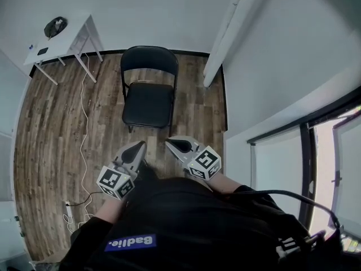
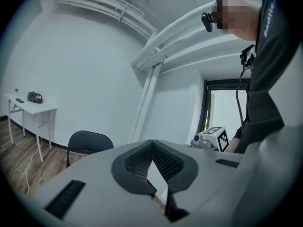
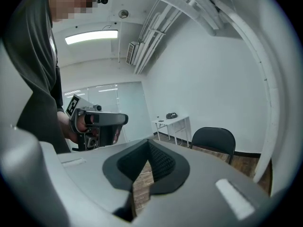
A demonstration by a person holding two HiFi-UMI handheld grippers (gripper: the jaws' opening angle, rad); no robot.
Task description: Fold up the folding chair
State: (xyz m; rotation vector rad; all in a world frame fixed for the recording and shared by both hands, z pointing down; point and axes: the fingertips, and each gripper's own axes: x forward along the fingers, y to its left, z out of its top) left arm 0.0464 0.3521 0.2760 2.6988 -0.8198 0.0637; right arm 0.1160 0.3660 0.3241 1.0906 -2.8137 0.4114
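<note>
A black folding chair stands unfolded on the wood floor, its back toward the far wall. Its backrest also shows in the left gripper view and the right gripper view. My left gripper and right gripper are held close to my body, a short way in front of the seat's near edge and apart from it. Both are shut with nothing between the jaws. The two tips point toward each other and the chair.
A white table with a dark round object stands at the back left. A white cable runs across the floor left of the chair. A white slanted beam meets the floor right of the chair. A window is at the right.
</note>
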